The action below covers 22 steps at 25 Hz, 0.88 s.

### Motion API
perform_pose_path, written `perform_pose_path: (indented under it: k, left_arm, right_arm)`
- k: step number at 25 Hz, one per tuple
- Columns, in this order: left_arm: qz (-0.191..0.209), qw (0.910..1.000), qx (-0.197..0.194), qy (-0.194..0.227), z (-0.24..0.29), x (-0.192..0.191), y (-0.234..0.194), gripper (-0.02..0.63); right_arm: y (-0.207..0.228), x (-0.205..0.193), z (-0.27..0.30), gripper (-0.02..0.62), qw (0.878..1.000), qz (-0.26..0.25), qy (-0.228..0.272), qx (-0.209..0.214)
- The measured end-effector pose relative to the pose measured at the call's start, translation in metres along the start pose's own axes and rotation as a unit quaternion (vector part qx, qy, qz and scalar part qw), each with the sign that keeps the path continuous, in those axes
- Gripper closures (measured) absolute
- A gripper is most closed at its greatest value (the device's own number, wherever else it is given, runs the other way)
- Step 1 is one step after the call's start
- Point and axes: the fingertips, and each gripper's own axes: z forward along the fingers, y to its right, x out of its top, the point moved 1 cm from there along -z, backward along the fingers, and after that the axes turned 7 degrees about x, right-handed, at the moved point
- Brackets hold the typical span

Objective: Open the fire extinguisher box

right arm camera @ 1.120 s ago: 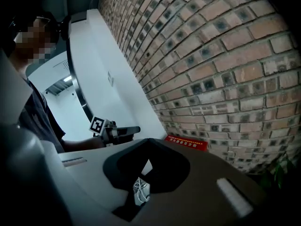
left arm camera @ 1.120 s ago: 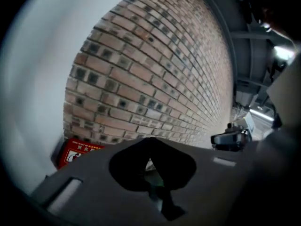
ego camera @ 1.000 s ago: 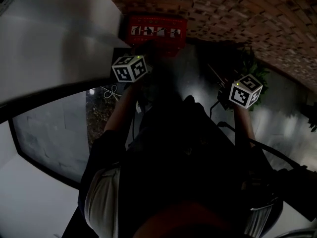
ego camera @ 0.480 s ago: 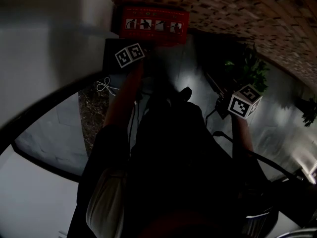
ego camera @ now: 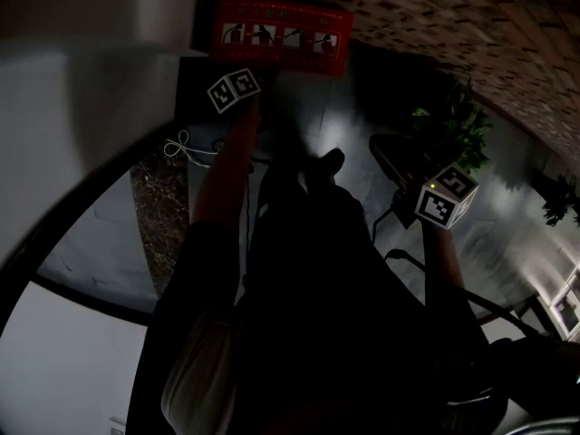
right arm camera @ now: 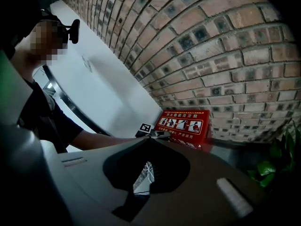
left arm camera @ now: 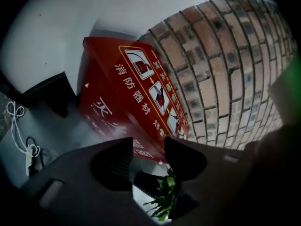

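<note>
Left gripper point(left arm camera: 147, 154), jaws just opened wide and empty, near the red fire extinguisher box point(left arm camera: 110, 105): probably rigid and heavy, best gripped at its lid's front edge.

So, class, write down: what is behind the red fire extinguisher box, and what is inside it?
Behind the fire extinguisher box stands the brick wall. The box is closed, so whatever is inside it cannot be seen.
</note>
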Motion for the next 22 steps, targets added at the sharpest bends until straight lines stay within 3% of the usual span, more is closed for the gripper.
perform_pose_path:
  k: [7, 22]
  left_arm:
    - [0.006, 0.9996, -0.024, 0.012, 0.011, 0.009, 0.002, 0.402]
    - [0.034, 0.9992, -0.001, 0.023, 0.016, 0.012, 0.005, 0.407]
  right_arm:
    - [0.001, -0.007, 0.006, 0.594, 1.000, -0.001, -0.012, -0.004]
    - [-0.001, -0.026, -0.013, 0.594, 1.000, 0.005, -0.019, -0.015]
